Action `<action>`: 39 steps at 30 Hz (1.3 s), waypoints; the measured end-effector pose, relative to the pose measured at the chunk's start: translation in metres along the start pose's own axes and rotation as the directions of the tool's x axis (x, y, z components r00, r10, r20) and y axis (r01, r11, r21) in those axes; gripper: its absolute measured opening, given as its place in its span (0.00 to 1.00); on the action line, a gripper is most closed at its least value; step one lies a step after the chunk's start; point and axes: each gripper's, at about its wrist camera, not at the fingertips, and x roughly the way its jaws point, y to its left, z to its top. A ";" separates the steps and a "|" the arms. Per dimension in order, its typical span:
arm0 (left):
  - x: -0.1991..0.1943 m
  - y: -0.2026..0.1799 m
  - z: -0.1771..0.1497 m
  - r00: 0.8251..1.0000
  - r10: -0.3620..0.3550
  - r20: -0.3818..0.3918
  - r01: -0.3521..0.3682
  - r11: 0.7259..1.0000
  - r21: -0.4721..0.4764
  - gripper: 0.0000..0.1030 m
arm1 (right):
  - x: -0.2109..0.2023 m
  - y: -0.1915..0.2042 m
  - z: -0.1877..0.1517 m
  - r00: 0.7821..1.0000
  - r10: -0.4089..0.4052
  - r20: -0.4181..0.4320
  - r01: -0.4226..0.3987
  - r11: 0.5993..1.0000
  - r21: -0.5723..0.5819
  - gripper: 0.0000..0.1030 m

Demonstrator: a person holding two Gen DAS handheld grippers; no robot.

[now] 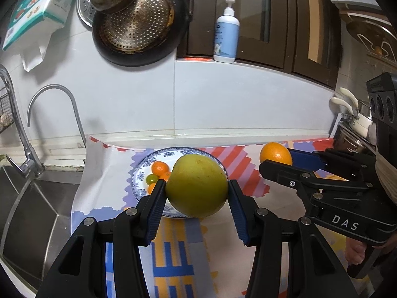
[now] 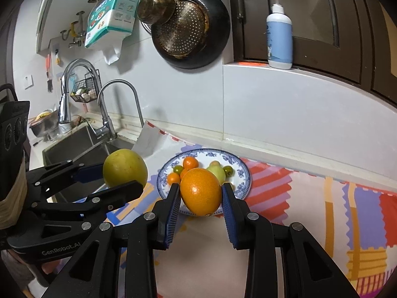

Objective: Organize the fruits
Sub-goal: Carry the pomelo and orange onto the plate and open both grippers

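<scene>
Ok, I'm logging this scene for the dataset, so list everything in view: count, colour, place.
pomelo: 1, yellow-green, held in left gripper
orange: 1, orange, held in right gripper
plate: 1, blue-and-white, on mat
small citrus: several, orange and green, on plate
pear: 1, pale green, on plate
mat: 1, multicoloured, on counter
faucet: 1, chrome, left
sink: 1, steel, left
pan: 1, black, on wall
pump bottle: 1, white-blue, on ledge
left hand-held gripper: 1, black
right hand-held gripper: 1, black
</scene>
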 end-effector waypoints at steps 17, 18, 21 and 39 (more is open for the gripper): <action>0.053 0.024 0.009 0.998 0.021 -0.060 -0.022 1.000 -0.013 0.48 | 0.058 -0.008 0.013 0.998 0.022 -0.066 -0.022 1.000 -0.005 0.33; 0.056 0.025 0.009 0.998 0.021 -0.064 -0.022 1.000 -0.013 0.48 | 0.062 -0.009 0.013 0.997 0.023 -0.070 -0.024 1.000 -0.004 0.33; 0.067 0.028 0.010 0.997 0.017 -0.078 -0.019 1.000 -0.014 0.48 | 0.075 -0.013 0.012 0.996 0.031 -0.088 -0.031 1.000 0.000 0.33; 0.127 0.040 -0.005 0.981 0.000 -0.192 -0.003 1.000 -0.019 0.48 | 0.145 -0.034 -0.003 0.977 0.067 -0.201 -0.061 0.998 0.034 0.33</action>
